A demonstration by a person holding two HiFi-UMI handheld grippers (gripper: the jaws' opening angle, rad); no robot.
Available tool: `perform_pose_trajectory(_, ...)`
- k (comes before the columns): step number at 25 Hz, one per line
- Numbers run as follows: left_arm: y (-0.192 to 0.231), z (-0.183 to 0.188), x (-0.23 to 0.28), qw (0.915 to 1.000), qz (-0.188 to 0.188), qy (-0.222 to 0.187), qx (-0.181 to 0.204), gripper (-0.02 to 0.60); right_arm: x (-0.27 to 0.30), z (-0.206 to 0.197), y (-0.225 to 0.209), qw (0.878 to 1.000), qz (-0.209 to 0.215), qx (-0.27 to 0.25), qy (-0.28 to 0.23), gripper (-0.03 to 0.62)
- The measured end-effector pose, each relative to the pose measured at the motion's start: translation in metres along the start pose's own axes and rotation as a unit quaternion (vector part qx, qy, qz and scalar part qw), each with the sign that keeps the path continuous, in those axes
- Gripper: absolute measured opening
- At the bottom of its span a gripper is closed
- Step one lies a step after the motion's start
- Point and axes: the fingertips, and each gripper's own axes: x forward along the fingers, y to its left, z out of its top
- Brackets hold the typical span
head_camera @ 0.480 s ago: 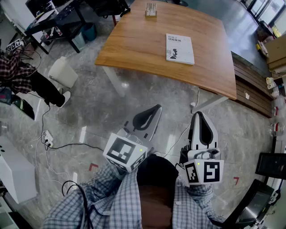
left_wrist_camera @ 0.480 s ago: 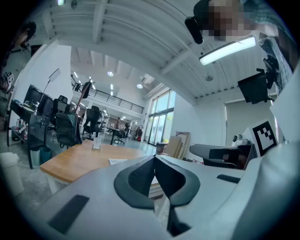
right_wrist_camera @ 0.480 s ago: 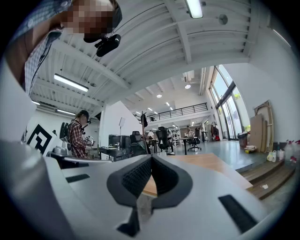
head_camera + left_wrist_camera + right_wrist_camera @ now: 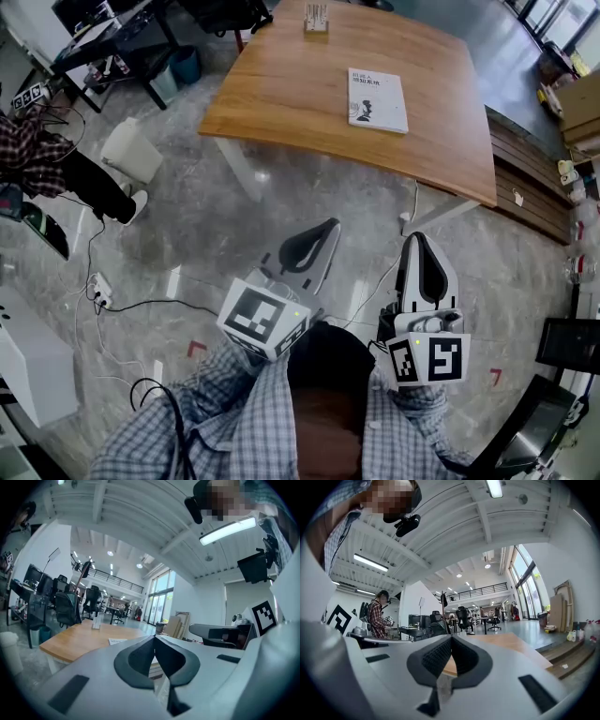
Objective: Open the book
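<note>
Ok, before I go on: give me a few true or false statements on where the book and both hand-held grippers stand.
1. The book lies closed on the wooden table. True.
2. The left hand-held gripper is clamped on the book. False: its jaws are together on nothing, and it is held over the floor, short of the table.
3. The right hand-held gripper has its jaws together and holds nothing. True.
4. The book is the only thing on the table. False: a small object stands near the far edge.
</note>
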Motion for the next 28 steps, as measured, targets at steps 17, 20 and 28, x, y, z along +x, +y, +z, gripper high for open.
perform_pose_trajectory(17, 0.01, 0.005, -0.007, 1.0, -0.002, -0.006, 0.002, 0.008, 0.005, -0.003, 0.007, 1.0, -0.008, 0.006, 0.006, 0.02)
perform_pose_trajectory(20, 0.015, 0.007, -0.01, 1.0, -0.002, -0.008, 0.003, 0.008, 0.007, -0.001, 0.01, 1.0, -0.01, 0.002, 0.002, 0.02)
perform_pose_trajectory(28, 0.036, 0.014, -0.026, 0.9998, 0.006, -0.019, 0.002, 0.008, 0.009, -0.004, 0.027, 1.0, -0.022, 0.006, 0.001, 0.02)
